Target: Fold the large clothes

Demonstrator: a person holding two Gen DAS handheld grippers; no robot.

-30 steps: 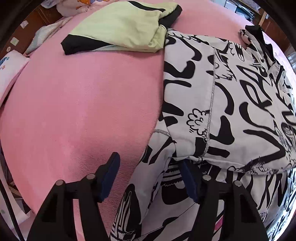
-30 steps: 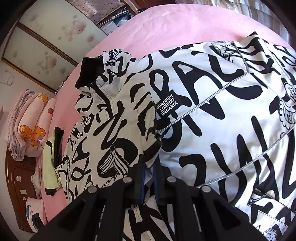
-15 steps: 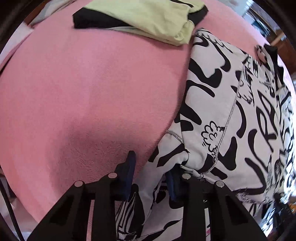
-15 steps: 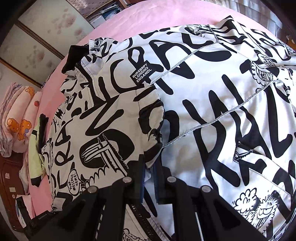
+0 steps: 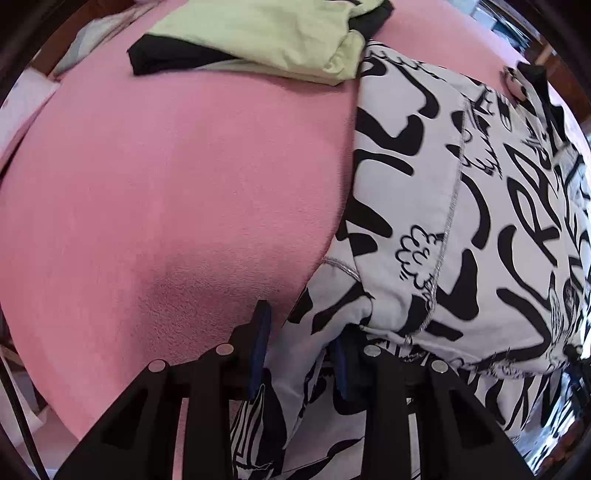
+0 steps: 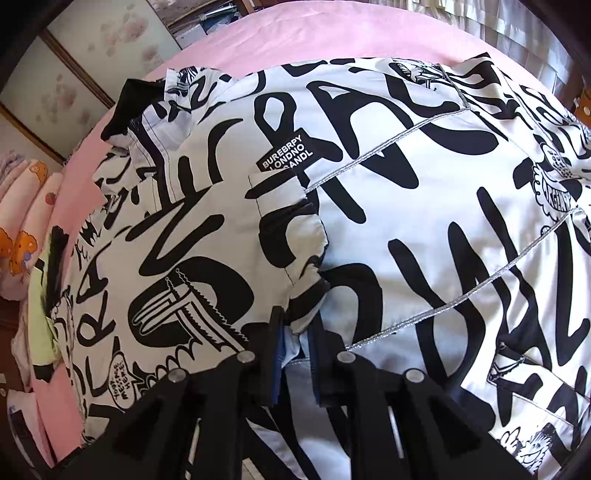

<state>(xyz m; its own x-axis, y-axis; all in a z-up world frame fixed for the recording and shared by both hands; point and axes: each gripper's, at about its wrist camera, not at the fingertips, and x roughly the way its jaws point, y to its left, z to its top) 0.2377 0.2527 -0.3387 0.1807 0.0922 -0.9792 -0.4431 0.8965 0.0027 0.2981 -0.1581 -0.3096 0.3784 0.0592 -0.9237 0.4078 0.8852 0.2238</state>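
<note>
A large white jacket with black graffiti lettering [image 5: 461, 221] lies spread on a pink bed cover [image 5: 166, 184]. My left gripper [image 5: 300, 350] points down at the jacket's near left edge, its blue pads shut on a fold of that fabric. In the right wrist view the jacket [image 6: 424, 221] fills the frame, with a folded-over sleeve [image 6: 207, 258] lying across it, its gathered cuff [image 6: 291, 240] near a black label. My right gripper [image 6: 296, 347] sits low over the sleeve. Its jaws are opening, with pale fabric still between them.
A lime-green and black garment [image 5: 258, 33] lies folded on the bed beyond the jacket, its edge touching it. The pink cover [image 6: 332, 33] continues behind. Rolled bedding with cartoon bears [image 6: 26, 229] and flowered sliding panels [image 6: 74, 74] stand off to the left.
My left jaws closed from wide apart onto the jacket's edge. My right gripper sank toward the jacket with the sleeve, and its pads have parted a little.
</note>
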